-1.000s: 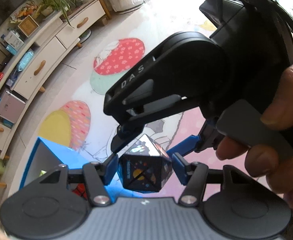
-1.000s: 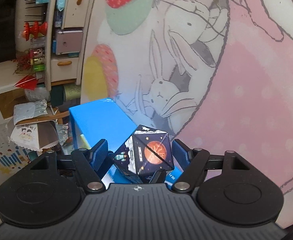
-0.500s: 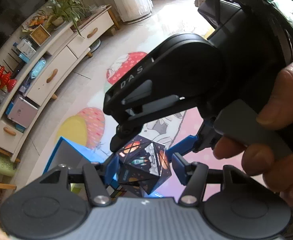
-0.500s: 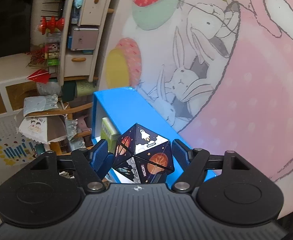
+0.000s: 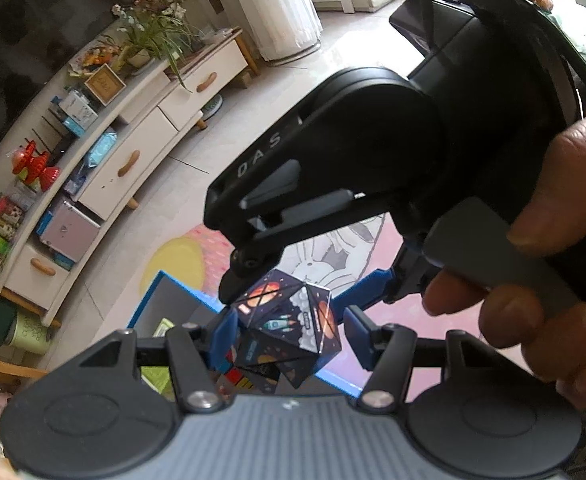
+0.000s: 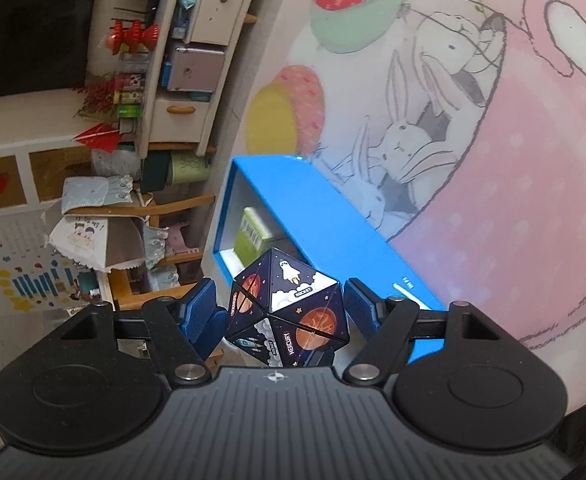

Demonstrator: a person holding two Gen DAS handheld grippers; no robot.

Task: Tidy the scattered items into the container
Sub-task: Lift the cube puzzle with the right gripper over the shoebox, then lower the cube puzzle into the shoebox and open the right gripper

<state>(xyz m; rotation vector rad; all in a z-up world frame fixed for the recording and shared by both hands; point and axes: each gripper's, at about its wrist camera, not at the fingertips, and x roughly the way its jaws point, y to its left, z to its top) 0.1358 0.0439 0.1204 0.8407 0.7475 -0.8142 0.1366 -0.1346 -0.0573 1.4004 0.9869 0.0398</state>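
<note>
A dark space-print cube point(image 5: 289, 328) with planets and rockets hangs between the blue pads of my left gripper point(image 5: 291, 334), which is shut on it. From above, the right gripper's black housing point(image 5: 353, 140) reaches down to the same cube. In the right wrist view the cube point(image 6: 289, 312) sits between the pads of my right gripper point(image 6: 281, 310), also shut on it. Just beyond and below stands the open blue box point(image 6: 313, 216), with a green packet point(image 6: 253, 232) inside. The left wrist view shows the box point(image 5: 161, 300) under the cube.
A play mat point(image 6: 513, 160) printed with rabbits and a pink cup covers the floor. A white drawer cabinet point(image 5: 133, 160) runs along the far wall. A wooden chair point(image 6: 165, 216) with cloth stands beside the box. A hand point(image 5: 553, 260) grips the right gripper's trigger.
Both grippers have carried the cube toward the blue box, and its open inside has come into view. The cube has turned a little between the pads.
</note>
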